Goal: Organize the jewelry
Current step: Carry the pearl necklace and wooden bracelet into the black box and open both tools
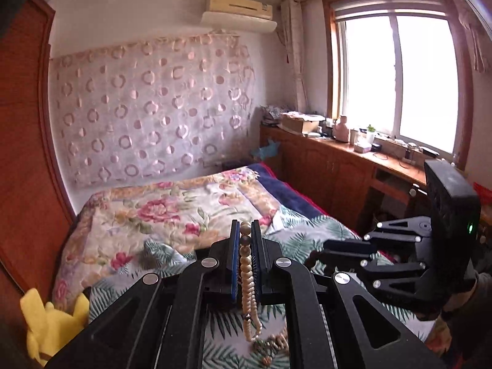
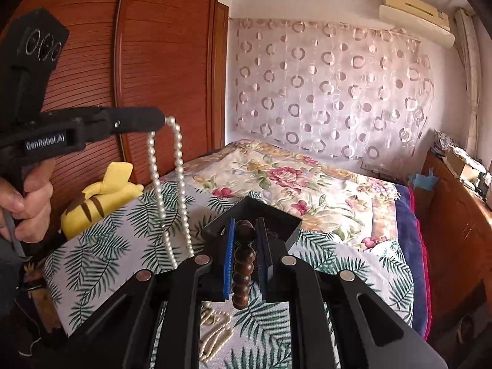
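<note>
My left gripper [image 1: 245, 230] is shut on a white pearl necklace [image 1: 247, 279], which hangs down between its blue pads. In the right wrist view the left gripper [image 2: 161, 120] holds the pearl necklace [image 2: 178, 169] in a long loop above the bed. My right gripper [image 2: 245, 230] is shut on a dark brown wooden bead bracelet [image 2: 243, 261], held above a black box [image 2: 276, 215] on the leaf-print cloth [image 2: 117, 233]. More pearl strands [image 2: 215, 332] lie on the cloth under the right gripper. The right gripper [image 1: 316, 258] shows at the right of the left wrist view.
A bed with a floral quilt [image 2: 292, 178] fills the middle. A yellow plush toy [image 2: 101, 196] lies at the left by the wooden wardrobe [image 2: 138, 61]. A wooden cabinet [image 1: 338, 166] with clutter runs under the window on the right.
</note>
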`<state>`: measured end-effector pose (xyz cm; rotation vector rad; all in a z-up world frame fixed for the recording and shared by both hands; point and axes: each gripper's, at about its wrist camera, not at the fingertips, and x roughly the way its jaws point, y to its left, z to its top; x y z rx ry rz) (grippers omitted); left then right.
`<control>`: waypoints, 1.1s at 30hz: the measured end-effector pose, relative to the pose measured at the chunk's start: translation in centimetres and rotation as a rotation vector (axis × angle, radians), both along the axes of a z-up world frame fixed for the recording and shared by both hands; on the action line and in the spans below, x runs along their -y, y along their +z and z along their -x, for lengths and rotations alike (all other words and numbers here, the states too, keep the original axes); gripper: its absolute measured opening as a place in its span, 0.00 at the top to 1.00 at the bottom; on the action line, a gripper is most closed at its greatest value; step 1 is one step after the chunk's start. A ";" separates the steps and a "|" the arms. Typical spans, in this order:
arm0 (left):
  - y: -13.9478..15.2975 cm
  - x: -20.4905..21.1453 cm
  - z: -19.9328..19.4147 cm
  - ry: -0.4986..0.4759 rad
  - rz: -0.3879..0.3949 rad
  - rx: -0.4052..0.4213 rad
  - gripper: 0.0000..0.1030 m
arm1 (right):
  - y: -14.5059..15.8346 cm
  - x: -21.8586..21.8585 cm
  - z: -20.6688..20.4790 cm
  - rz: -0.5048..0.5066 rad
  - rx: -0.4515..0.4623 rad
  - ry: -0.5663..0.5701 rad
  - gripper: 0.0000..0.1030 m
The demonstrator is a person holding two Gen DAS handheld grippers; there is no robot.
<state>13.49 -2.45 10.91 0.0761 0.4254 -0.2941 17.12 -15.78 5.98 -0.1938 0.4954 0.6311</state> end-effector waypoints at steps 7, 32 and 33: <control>2.4 0.0 -3.6 0.031 -0.001 0.009 0.94 | 0.7 -0.8 -3.0 0.019 0.003 -0.019 0.86; -9.7 -2.8 -12.6 0.075 0.071 -0.242 0.93 | -6.4 -3.9 -11.5 -0.018 -0.185 -0.048 0.85; -10.1 -2.9 -12.6 0.074 0.071 -0.247 0.93 | -6.8 -4.0 -11.6 -0.018 -0.196 -0.049 0.85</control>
